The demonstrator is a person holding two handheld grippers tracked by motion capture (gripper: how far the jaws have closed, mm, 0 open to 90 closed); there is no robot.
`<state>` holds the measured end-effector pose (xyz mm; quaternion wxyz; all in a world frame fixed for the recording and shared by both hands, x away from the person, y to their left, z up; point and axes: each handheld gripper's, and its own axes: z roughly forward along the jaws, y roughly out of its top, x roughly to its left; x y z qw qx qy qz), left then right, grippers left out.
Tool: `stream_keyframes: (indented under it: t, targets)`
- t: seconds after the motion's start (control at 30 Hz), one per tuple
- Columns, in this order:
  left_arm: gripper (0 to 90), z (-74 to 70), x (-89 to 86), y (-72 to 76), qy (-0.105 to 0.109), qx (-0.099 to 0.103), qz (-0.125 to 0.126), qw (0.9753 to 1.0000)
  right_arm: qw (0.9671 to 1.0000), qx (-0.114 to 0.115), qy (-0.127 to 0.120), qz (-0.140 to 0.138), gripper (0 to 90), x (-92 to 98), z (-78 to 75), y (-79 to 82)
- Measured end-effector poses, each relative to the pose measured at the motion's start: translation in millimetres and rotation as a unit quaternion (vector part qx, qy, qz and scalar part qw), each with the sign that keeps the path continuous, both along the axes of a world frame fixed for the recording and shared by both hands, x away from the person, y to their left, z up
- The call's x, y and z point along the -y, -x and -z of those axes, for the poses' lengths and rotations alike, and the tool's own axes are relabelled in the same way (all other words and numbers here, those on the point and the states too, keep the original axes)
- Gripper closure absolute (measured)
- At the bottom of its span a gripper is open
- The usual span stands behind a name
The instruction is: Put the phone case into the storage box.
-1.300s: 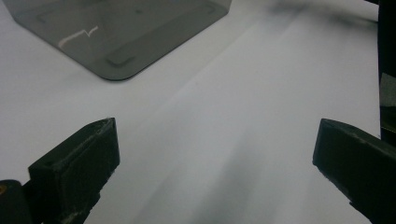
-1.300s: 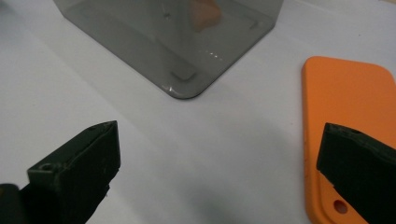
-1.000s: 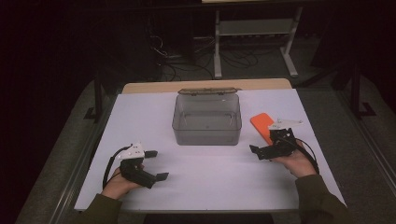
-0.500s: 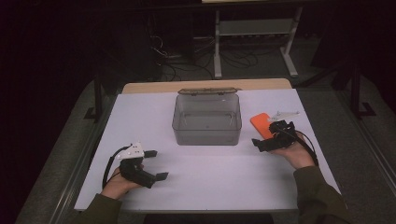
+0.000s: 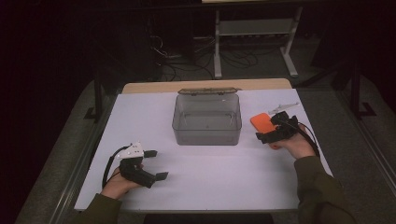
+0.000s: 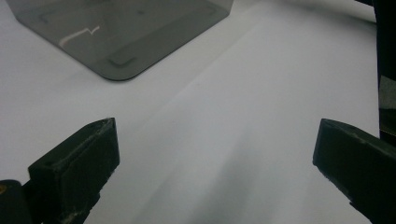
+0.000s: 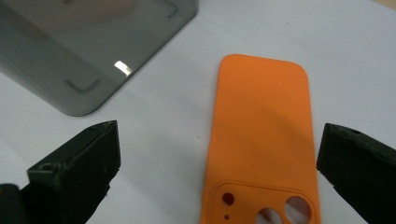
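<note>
A smoky clear box (image 5: 207, 120) sits open mid-table on the white tabletop (image 5: 224, 172); just to its right lies an orange phone case (image 7: 259, 140), flat, camera cut-outs toward the right gripper (image 5: 272, 132), whose jaws stand spread wide above it, gripping nothing; the left gripper (image 5: 152, 163) rests near the front left, well apart from the box, jaws likewise released

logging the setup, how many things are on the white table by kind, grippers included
grey clear box: 1
orange phone case: 1
hand-held grippers: 2, the left gripper and the right gripper, both with fingers apart
total: 4
</note>
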<state>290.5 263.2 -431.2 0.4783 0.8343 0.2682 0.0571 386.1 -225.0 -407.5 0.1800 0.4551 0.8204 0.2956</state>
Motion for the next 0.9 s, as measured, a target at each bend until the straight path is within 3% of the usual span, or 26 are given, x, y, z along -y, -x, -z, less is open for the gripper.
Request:
stream_keyframes:
  t: [0.37,0.5,0.9]
  targets:
    - [0.0,-1.0,-1.0,-0.4,0.001,0.001,-0.001,1.0000,0.9994,-0.031,0.017,0.004,0.0,9.0,-1.0,-18.6]
    - [0.0,-1.0,-1.0,-0.5,0.001,0.000,-0.001,1.0000,0.9982,-0.051,0.030,0.004,0.0,10.6,0.1,-24.9]
    - [0.0,-1.8,-1.5,-0.5,0.003,-0.001,-0.002,1.0000,0.9957,-0.084,0.038,0.006,0.0,14.3,6.5,-33.9]
